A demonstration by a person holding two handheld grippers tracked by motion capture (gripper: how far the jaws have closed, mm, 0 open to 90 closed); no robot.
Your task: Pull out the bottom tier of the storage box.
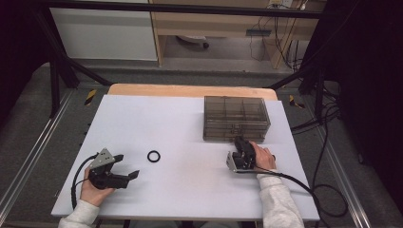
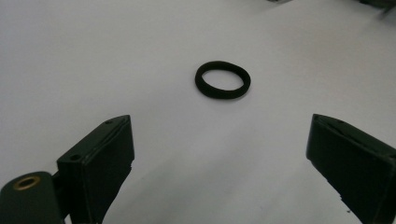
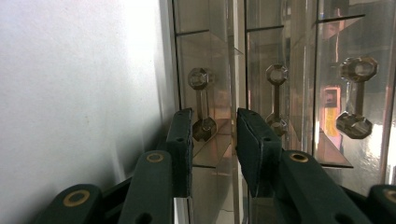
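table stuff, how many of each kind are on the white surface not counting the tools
Black round elastic ring: 1
Clear smoky plastic drawer box: 1
Faceted drawer handles on the box front, in the right gripper view: 3
Total: 2 things on the table, plus 3 handles that are parts of the box

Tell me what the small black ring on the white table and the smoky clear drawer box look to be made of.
Small black ring: looks like soft matte rubber or fabric-covered elastic; dull surface, no glints, slightly uneven oval. Cannot tell which.

Smoky clear drawer box: seemingly hard, glossy, tinted acrylic or similar plastic; dividers show through its walls, and the faceted drawer handles catch reflections.
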